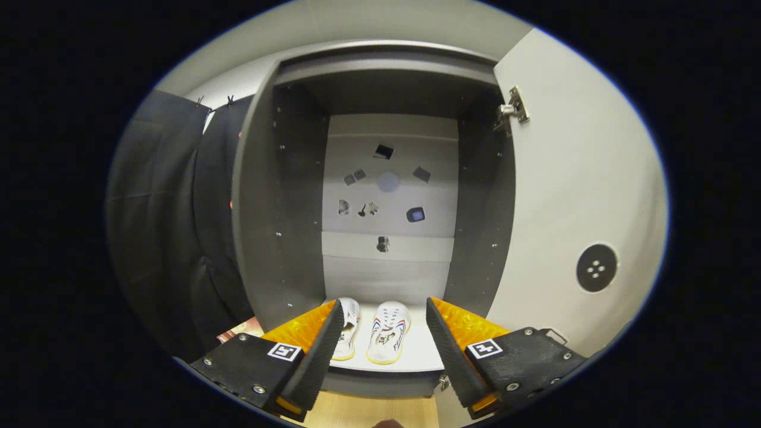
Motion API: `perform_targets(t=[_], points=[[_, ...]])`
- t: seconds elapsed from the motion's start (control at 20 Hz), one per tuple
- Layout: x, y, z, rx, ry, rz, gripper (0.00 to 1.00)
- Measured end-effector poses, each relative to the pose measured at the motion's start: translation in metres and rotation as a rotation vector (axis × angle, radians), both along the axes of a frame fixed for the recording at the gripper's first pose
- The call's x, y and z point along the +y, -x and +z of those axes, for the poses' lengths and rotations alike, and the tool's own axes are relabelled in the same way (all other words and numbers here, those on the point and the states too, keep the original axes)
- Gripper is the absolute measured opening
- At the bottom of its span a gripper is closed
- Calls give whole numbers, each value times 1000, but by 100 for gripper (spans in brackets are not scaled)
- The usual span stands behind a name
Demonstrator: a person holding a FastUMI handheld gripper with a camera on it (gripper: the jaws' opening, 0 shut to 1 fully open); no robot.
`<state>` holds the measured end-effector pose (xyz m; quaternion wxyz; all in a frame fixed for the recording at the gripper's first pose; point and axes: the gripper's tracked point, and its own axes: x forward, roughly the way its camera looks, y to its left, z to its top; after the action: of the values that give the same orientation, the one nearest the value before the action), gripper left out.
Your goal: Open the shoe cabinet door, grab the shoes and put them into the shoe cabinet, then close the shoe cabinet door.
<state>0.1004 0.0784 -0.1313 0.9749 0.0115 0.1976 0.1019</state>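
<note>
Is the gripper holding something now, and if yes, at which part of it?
Nothing is held. The gripper is open, its fingers apart and empty. The white shoes stand beyond the fingers on the bottom shelf of the shoe cabinet, whose door is open.

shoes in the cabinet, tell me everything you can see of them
The shoes are a white pair with pale yellowish soles and red and blue stripes on the sides, looking like canvas or soft leather. They stand side by side on the bottom shelf of the open cabinet, upright, toes pointing inward toward the back. The left one is partly hidden behind the tool's left finger. The tool is open, with the pair seen between its fingers, just beyond them, untouched.
</note>
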Motion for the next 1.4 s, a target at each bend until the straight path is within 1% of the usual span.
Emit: perform_targets(t=[0.25,0.4,0.65,0.8,1.0,1.15,1.4], points=[[-14,36,37,-60,-32,7,92],[-16,55,54,-85,-52,36,93],[-27,88,83,-143,-38,57,93],[-36,101,93,-161,-40,54,93],[-51,119,113,-222,-39,45,93],[-61,137,117,-214,-34,51,93],[-85,163,139,-257,-17,35,94]])
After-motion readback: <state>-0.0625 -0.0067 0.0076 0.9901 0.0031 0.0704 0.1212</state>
